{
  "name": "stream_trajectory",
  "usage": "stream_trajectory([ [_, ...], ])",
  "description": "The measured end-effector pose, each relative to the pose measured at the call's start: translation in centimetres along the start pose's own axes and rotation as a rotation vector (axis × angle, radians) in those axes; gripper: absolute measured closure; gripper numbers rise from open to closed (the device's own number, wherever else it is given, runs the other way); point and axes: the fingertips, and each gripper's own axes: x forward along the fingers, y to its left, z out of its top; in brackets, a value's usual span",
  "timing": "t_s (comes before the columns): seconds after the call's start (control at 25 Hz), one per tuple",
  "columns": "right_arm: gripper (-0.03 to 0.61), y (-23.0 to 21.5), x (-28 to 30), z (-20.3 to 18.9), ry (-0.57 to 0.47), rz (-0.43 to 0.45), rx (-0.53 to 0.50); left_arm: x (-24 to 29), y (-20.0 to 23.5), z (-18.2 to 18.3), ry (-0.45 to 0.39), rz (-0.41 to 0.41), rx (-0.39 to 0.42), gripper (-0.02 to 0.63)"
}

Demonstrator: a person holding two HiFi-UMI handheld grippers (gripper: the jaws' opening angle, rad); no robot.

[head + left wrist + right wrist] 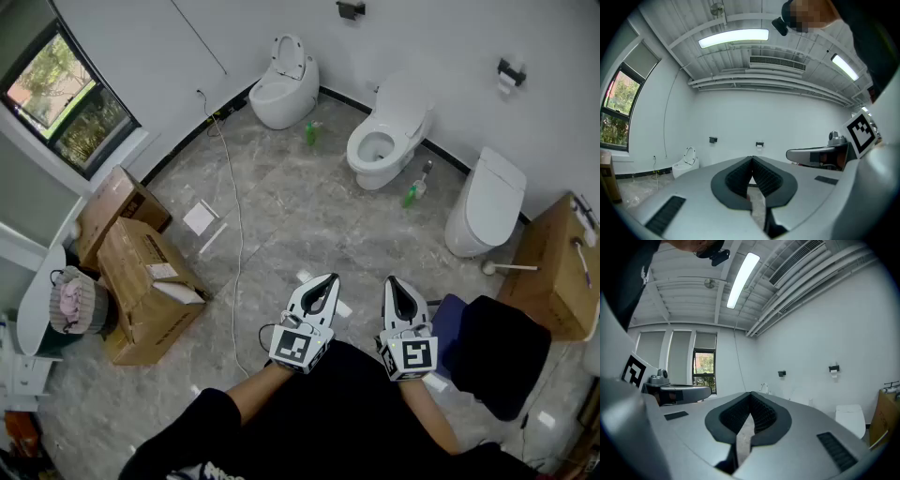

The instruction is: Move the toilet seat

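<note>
Three white toilets stand along the far wall. The left toilet [284, 89] has its seat ring raised, the middle toilet [386, 141] shows an open bowl, and the right toilet [487, 202] has its lid down. Both grippers are held level in front of the person, far from all three. My left gripper [328, 280] is shut with nothing between its jaws, and so is my right gripper [393, 282]. The left gripper view shows shut jaws [752, 159] and the left toilet [686, 164] far off. The right gripper view shows shut jaws [751, 394] and the lidded toilet [851, 418].
Cardboard boxes [141, 281] sit on the left by a window [66, 103]. A cable [234, 216] runs across the marble floor. Green bottles [310, 134] [411, 195] stand beside the toilets. A toilet brush [511, 268], a brown box [558, 267] and a black seat [502, 352] are on the right.
</note>
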Motion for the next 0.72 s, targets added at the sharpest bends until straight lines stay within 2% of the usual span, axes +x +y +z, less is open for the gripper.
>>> stream_trajectory([
  [0.16, 0.549, -1.0, 0.4, -0.2, -0.014, 0.004, 0.04, 1.0, 0.8, -0.3, -0.008, 0.008, -0.008, 0.601],
  [0.32, 0.548, -2.2, 1.2, 0.3, -0.082, -0.024, 0.079, 2.2, 3.8, -1.5, 0.032, 0.042, -0.045, 0.601],
  [0.44, 0.548, -3.2, 3.1, -0.5, -0.065, -0.041, 0.091, 3.5, 6.0, -2.2, 0.038, 0.046, -0.05, 0.601],
  [0.52, 0.548, -3.6, 4.6, -0.9, -0.042, -0.048, 0.075, 4.7, 7.5, -2.6, 0.038, 0.043, -0.051, 0.601],
  [0.72, 0.548, -4.1, 10.4, -0.3, -0.015, -0.034, -0.046, 10.2, 12.2, -3.5, 0.049, 0.035, -0.071, 0.601],
])
